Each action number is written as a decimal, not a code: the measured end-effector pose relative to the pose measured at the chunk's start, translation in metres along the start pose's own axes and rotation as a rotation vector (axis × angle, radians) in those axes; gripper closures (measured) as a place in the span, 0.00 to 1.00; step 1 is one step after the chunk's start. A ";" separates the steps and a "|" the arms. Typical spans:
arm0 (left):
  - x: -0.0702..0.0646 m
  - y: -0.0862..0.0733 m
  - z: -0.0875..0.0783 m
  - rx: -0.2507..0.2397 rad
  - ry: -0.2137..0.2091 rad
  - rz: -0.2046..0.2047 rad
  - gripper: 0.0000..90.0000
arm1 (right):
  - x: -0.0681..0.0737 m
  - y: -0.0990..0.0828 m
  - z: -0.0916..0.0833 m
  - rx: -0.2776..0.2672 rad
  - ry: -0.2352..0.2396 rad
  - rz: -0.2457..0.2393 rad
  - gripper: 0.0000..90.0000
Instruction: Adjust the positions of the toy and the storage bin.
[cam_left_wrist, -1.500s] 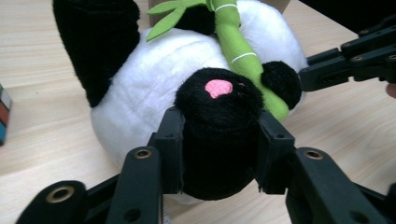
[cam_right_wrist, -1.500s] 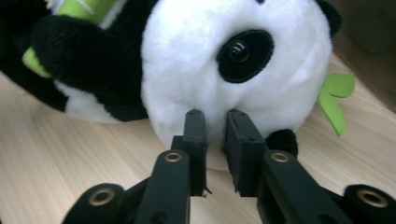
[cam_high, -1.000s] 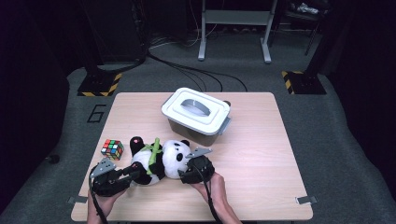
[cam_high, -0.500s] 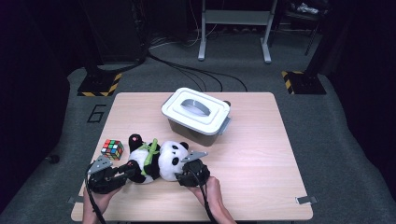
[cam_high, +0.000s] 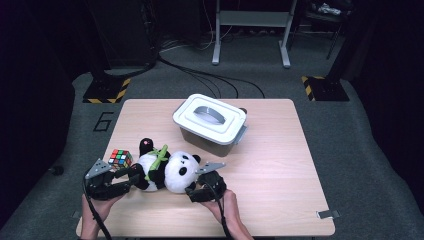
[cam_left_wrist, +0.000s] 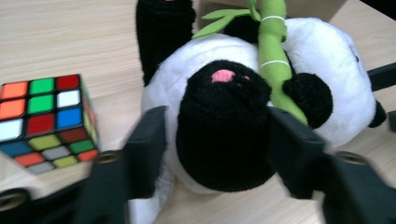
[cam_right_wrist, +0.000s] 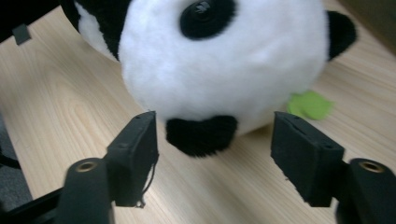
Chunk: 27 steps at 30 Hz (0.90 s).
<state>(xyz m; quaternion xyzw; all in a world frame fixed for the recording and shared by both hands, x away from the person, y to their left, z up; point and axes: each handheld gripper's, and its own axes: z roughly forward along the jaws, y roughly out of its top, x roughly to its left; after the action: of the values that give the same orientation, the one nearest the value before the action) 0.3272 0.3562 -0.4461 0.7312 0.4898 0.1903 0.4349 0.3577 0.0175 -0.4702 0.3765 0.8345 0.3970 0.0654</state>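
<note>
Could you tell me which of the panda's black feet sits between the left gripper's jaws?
The foot with the pink patch, nearest the camera; the other foot stretches away beside the cube.

Soft plush panda toy: white body, black limbs, ears and eye patches, pink patch on a black paw.
Plush bamboo stalk: bright green, white bands, green leaves.
Square twist puzzle cube: red, orange, green, blue, white, yellow tiles on black.
Lidded plastic storage box: white lid, grey base.
Wooden tabletop: pale, fine grain.
</note>
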 end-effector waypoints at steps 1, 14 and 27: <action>0.000 -0.002 -0.004 0.006 0.005 -0.008 0.31 | -0.003 -0.001 -0.004 -0.002 0.000 0.006 0.23; 0.005 -0.051 -0.017 0.093 0.117 -0.062 0.11 | -0.046 -0.013 -0.045 -0.034 -0.063 0.017 0.09; 0.012 -0.080 0.020 0.209 0.193 -0.043 0.06 | -0.081 0.009 -0.076 -0.053 -0.158 -0.001 0.04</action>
<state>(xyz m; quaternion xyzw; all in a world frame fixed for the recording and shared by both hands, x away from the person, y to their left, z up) 0.3029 0.3693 -0.5243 0.7402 0.5621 0.1981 0.3113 0.3889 -0.0810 -0.4276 0.4045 0.8161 0.3879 0.1413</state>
